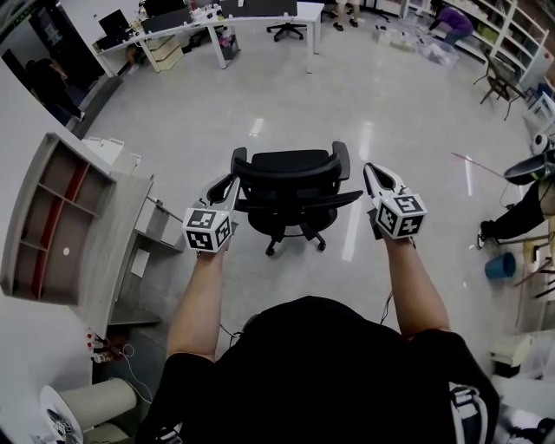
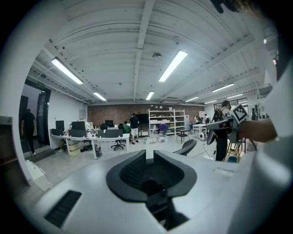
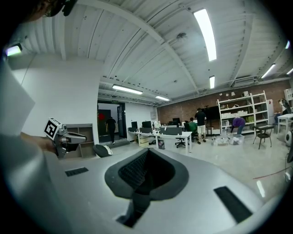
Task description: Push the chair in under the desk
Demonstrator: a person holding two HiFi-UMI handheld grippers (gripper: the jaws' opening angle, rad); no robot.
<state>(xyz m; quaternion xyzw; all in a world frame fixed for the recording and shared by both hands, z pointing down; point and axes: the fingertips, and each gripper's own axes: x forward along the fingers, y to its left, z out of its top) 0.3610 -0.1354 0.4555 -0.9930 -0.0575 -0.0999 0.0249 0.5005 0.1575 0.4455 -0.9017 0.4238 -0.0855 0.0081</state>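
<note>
The person is standing just behind a black mesh-backed office chair on a five-caster base (image 1: 289,182), which is sitting out on the pale polished floor (image 1: 408,95) with no part of it under a desk. The left gripper (image 1: 229,179) is hanging beside the chair's left armrest and the right gripper (image 1: 371,170) beside its right armrest. The chair is lying straight ahead between them, its width running from one gripper to the other, so neither hand is nearer.

In its own view, the left gripper's jaws are showing a thin slit between their tips, with nothing in it. The right gripper's jaws are meeting at the tips, clenched on nothing. Whether either gripper is touching an armrest is hard to tell from above; they are probably just short of contact.

A long white desk (image 1: 260,17) is standing far ahead across open floor, and a grey wooden desk with a shelf unit (image 1: 121,217) is lying close on the left. The far desk is directly in line with a forward push, so a level shove from both grippers looks right.
</note>
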